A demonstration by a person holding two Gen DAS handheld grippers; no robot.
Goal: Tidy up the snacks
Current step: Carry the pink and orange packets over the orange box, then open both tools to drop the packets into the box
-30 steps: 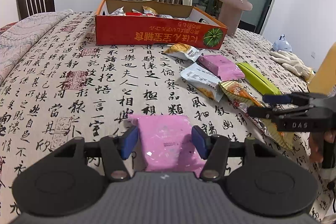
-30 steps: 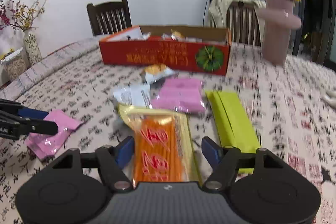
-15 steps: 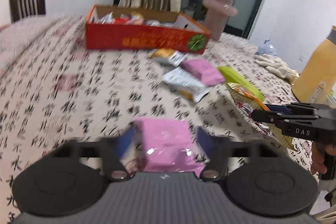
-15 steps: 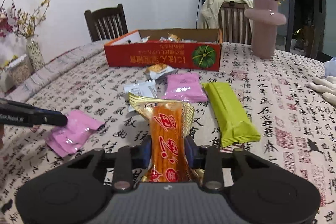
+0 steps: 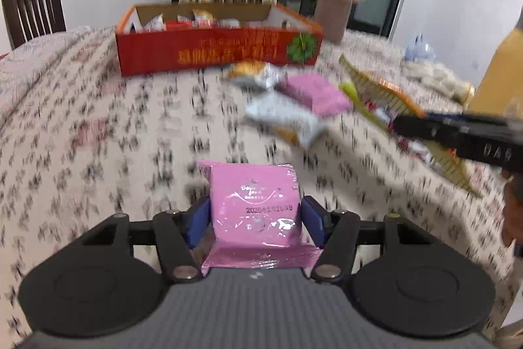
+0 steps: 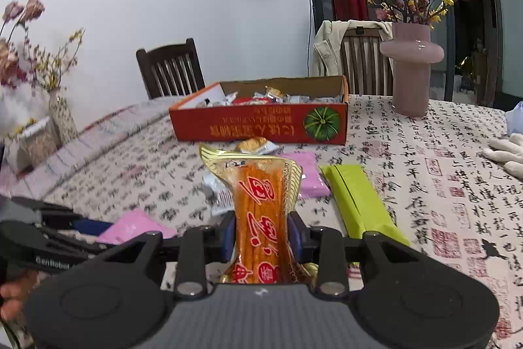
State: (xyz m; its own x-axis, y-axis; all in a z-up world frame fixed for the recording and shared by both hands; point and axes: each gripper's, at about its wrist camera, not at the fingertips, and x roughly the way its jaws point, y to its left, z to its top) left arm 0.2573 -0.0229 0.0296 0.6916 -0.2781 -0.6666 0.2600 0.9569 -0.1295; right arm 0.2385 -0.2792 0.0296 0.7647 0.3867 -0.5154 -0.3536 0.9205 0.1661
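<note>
1. Left gripper point(image 5: 255, 215): jaws just closed in, clamped on pink snack packet point(image 5: 255, 201), above worktop point(image 5: 98, 126).
2. Right gripper point(image 6: 261, 234): jaws clamped on orange snack stick pack point(image 6: 260, 208), lifted.
3. Red snack box point(image 6: 261, 123) beyond, holding snacks.

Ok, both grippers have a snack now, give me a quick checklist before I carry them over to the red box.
1. Right gripper shut on the orange snack pack: ok, the pack is pinched in at the fingers.
2. Left gripper gripping the pink packet: ok; its fingers have just been closing on it and now touch both sides.
3. Orange snack pack off the tablecloth: ok.
4. Pink packet fully lifted: cannot tell.
5. Red box open on top: ok, with snacks already inside.
6. Path to the box: loose packets lie in front of it, so carry high.
</note>
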